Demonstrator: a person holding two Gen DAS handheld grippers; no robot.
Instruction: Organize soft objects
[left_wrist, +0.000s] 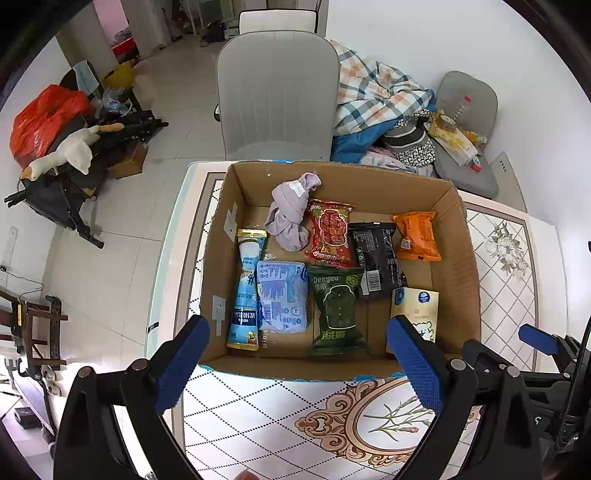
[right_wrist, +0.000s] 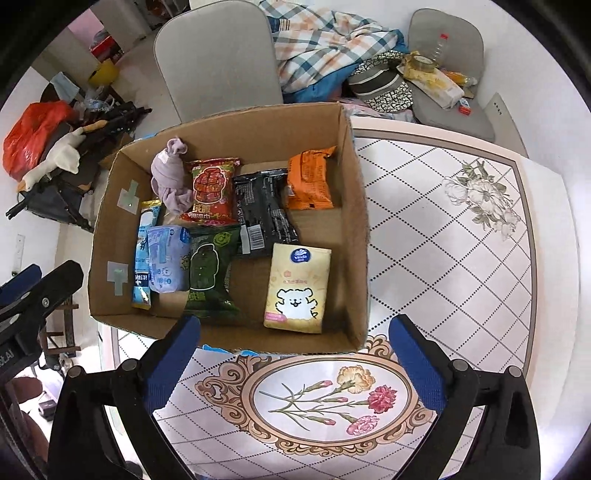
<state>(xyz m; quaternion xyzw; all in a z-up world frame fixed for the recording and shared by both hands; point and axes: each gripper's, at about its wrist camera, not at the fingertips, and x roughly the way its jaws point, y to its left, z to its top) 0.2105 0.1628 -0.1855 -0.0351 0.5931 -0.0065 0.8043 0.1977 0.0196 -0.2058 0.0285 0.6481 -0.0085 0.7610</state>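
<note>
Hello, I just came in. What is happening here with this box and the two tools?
A person holds two grippers above a patterned table, sorting soft items into a cardboard box. At this moment both the left gripper and the right gripper are open and empty, hovering at the near edge of the box. Inside lie snack packets, a tissue pack and a knotted purple cloth.

Green packet (left_wrist: 337, 310) in my box: "Deeyeo" printed across top, Chinese characters below it too small for me to read. Black packet (left_wrist: 378, 258): white barcode label, digits illegible. Red packet (left_wrist: 330, 232), blue pouches, yellow tissue pack (right_wrist: 297, 288): Chinese print, unreadable from my cameras.
</note>
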